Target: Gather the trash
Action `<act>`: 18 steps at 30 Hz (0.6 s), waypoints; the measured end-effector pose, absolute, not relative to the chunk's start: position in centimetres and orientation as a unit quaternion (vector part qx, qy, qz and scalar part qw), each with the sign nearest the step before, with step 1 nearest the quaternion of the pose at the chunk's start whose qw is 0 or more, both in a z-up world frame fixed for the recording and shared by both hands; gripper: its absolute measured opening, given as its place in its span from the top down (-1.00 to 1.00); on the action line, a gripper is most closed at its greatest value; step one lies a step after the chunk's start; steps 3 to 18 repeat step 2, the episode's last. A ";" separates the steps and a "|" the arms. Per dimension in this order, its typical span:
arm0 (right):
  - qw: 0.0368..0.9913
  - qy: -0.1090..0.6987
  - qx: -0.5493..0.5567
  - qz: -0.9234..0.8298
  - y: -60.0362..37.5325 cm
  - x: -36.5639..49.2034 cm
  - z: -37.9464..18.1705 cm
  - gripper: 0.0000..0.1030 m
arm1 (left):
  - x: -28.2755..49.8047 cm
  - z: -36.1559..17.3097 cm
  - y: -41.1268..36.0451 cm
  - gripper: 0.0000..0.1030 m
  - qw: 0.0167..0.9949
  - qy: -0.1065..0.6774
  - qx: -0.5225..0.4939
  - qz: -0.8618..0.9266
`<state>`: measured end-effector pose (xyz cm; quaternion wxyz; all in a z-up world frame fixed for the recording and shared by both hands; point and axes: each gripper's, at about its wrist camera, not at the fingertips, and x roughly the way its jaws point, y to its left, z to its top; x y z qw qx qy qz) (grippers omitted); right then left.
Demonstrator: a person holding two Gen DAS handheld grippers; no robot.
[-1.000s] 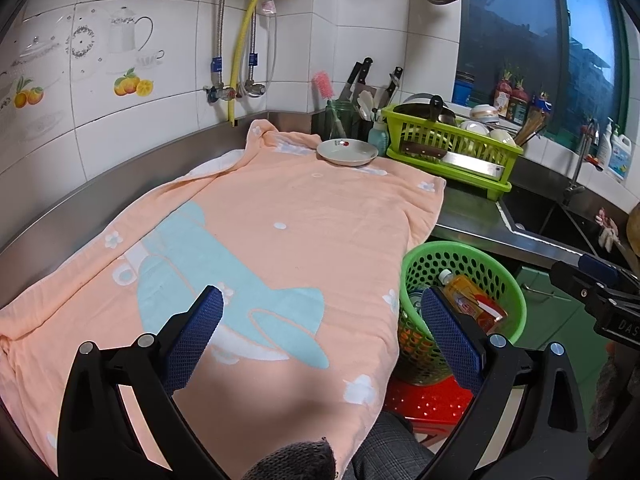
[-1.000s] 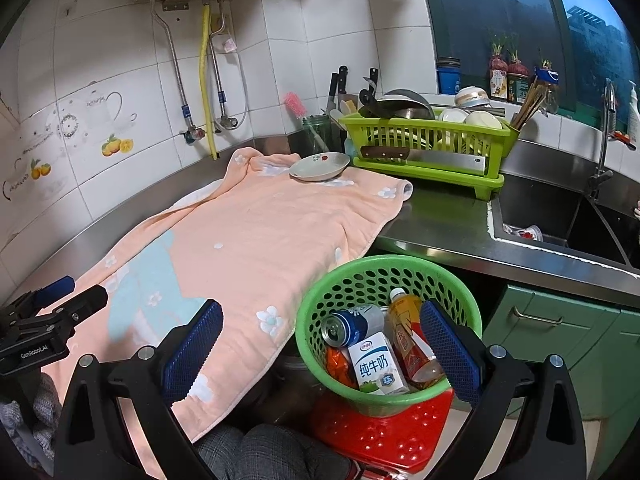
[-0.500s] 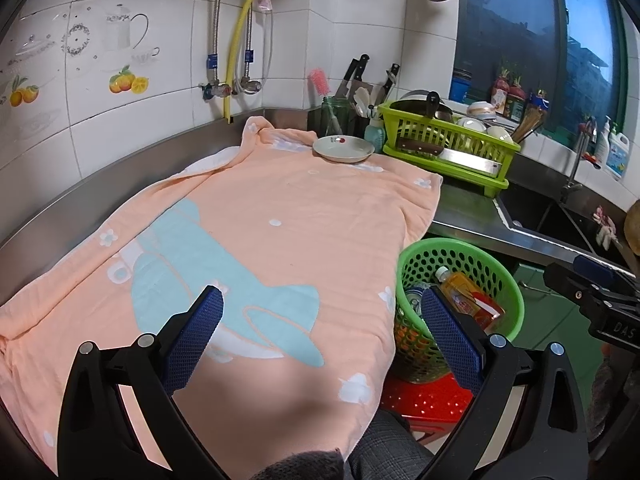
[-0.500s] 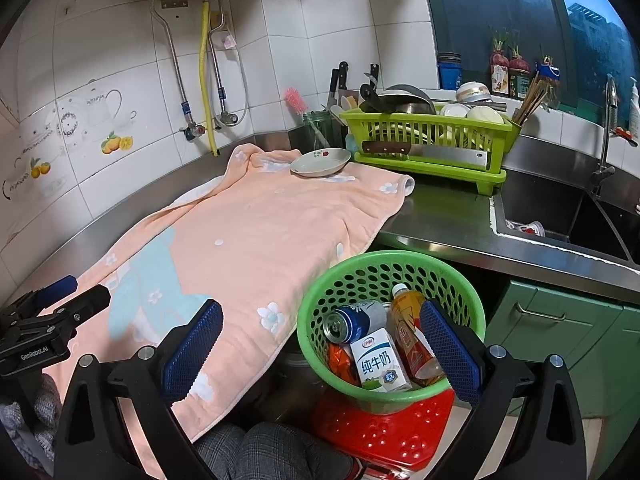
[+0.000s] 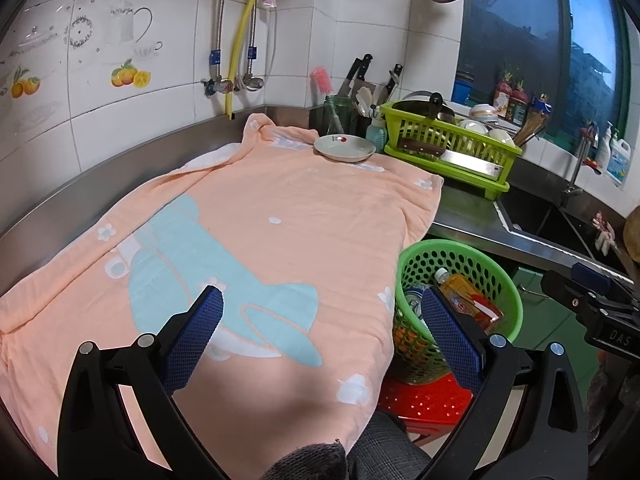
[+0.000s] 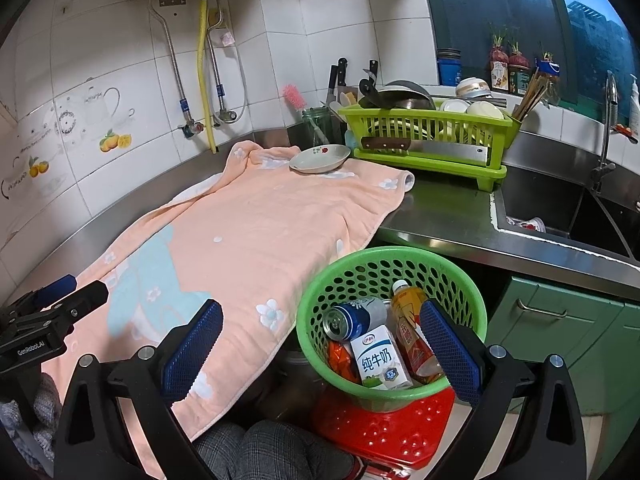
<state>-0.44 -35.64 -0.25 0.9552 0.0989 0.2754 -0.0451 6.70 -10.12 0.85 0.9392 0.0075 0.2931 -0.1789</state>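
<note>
Green perforated basket (image 6: 390, 280), standing on a red plastic stool (image 6: 384, 436) just below the near edge of the steel counter (image 6: 440, 216), to the right of the hanging towel edge. Inside it: a blue drink can (image 6: 352, 318) lying on its side with its top toward the near left; a white milk carton (image 6: 380, 360) with blue lettering, near and centre; a capped bottle of orange-brown drink (image 6: 410, 328) leaning toward the far side at the right; and an orange wrapper (image 6: 340, 360) low at the near left. In the left wrist view the same basket (image 5: 460, 256) shows the bottle (image 5: 466, 296) and part of the can, the rest being hidden by the towel and a finger. Peach towel (image 5: 260, 240) with a pale blue figure, spread over the counter with nothing on it but a shallow white dish (image 5: 345, 148) at its far end. Far right of the dish: a lime-green dish rack (image 6: 428, 136) holding bowls, a pan and a cleaver. Right again: the sink (image 6: 560, 208), with a small white and red item on its floor. Left gripper (image 5: 320, 336), spread wide and holding nothing, above the near part of the towel. Right gripper (image 6: 316, 348), likewise wide and holding nothing, above the basket's left rim.
</note>
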 end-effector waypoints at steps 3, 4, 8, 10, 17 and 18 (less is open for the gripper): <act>0.955 0.275 0.099 -0.045 -35.7 -0.4 -0.3 -0.86 | 6.7 0.7 -10.1 -0.90 0.939 0.294 0.007 -0.179; 0.955 0.275 0.099 -0.045 -35.7 -0.4 -0.3 -0.86 | 6.7 0.7 -10.1 -0.90 0.939 0.294 0.007 -0.179; 0.955 0.275 0.099 -0.045 -35.7 -0.4 -0.3 -0.86 | 6.7 0.7 -10.1 -0.90 0.939 0.294 0.007 -0.179; 0.955 0.275 0.099 -0.045 -35.7 -0.4 -0.3 -0.86 | 6.7 0.7 -10.1 -0.90 0.939 0.294 0.007 -0.179; 0.955 0.275 0.099 -0.045 -35.7 -0.4 -0.3 -0.86 | 6.7 0.7 -10.1 -0.90 0.939 0.294 0.007 -0.179; 0.955 0.275 0.099 -0.045 -35.7 -0.4 -0.3 -0.86 | 6.7 0.7 -10.1 -0.90 0.939 0.294 0.007 -0.179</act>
